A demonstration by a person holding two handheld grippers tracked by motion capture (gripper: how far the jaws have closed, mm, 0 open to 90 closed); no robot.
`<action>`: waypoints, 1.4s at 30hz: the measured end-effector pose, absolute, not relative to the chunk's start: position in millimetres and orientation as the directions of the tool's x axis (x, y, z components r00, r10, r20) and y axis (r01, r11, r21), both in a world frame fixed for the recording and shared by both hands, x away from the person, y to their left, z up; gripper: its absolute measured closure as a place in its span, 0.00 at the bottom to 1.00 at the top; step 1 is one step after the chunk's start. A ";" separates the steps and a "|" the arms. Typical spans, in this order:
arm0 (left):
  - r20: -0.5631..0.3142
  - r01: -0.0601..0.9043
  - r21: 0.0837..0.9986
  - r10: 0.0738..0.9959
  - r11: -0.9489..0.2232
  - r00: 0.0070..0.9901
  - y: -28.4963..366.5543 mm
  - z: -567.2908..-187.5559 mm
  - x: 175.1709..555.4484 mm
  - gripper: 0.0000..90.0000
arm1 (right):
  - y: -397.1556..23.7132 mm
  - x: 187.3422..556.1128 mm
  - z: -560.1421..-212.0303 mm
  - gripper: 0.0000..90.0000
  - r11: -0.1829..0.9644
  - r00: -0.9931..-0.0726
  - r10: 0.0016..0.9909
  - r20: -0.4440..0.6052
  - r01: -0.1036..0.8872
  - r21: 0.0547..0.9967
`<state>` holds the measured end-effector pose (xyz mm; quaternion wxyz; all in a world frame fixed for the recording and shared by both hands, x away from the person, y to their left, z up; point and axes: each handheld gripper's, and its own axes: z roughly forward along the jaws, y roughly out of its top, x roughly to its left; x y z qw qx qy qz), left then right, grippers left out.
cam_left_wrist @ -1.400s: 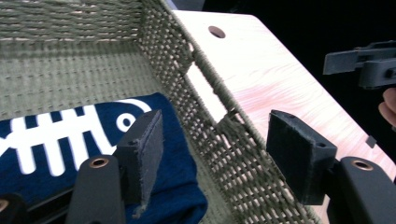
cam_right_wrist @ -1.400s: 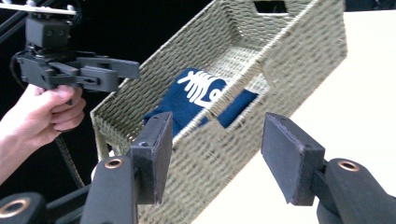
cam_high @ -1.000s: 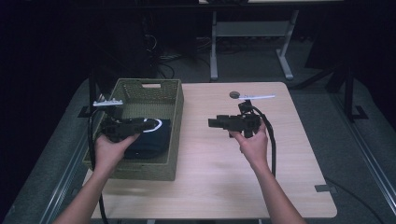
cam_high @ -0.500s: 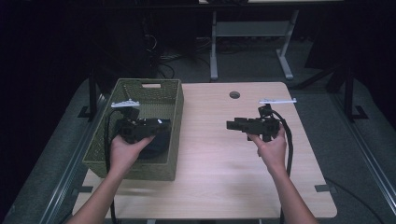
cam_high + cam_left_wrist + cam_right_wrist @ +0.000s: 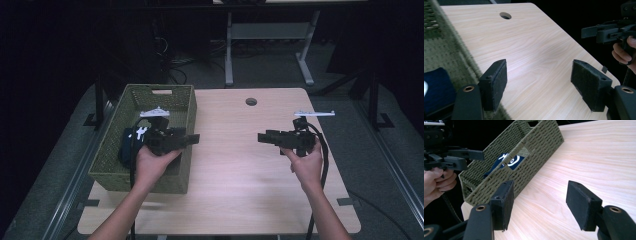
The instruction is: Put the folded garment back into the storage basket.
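The left hand-held gripper point(image 5: 192, 138) was held above the woven basket point(image 5: 181, 102), jaws apart and empty. The right hand-held gripper point(image 5: 261, 136) hung over the counter point(image 5: 235, 165), likewise spread.

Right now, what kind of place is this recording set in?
Probably a lab or data-collection workspace: a bare wooden table under dark surroundings, cabled handheld grippers, the left gripper and right gripper, and desk frames behind.

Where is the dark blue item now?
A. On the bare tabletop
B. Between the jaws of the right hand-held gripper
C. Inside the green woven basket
C: the dark blue item lies inside the green woven basket, seen through its side opening.
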<state>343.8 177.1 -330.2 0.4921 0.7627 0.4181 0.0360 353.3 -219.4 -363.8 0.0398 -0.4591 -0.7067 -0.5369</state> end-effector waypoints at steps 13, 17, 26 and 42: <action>-0.331 0.574 0.794 0.651 -0.199 0.683 137.7 -331.8 336.6 0.31 | -252.0 340.9 -371.7 0.43 -0.017 -0.541 0.642 0.543 0.698 0.716; -0.330 0.567 0.797 0.637 -0.208 0.697 127.0 -333.6 333.9 0.30 | -259.0 338.3 -373.3 0.43 -0.022 -0.534 0.651 0.539 0.697 0.717; -0.330 0.562 0.796 0.618 -0.223 0.713 108.4 -338.2 329.6 0.30 | -276.2 330.1 -375.5 0.41 -0.033 -0.516 0.679 0.523 0.690 0.723; -0.344 0.547 0.799 0.555 -0.250 0.757 58.3 -354.8 308.8 0.25 | -311.0 307.7 -392.9 0.39 -0.067 -0.465 0.724 0.510 0.688 0.722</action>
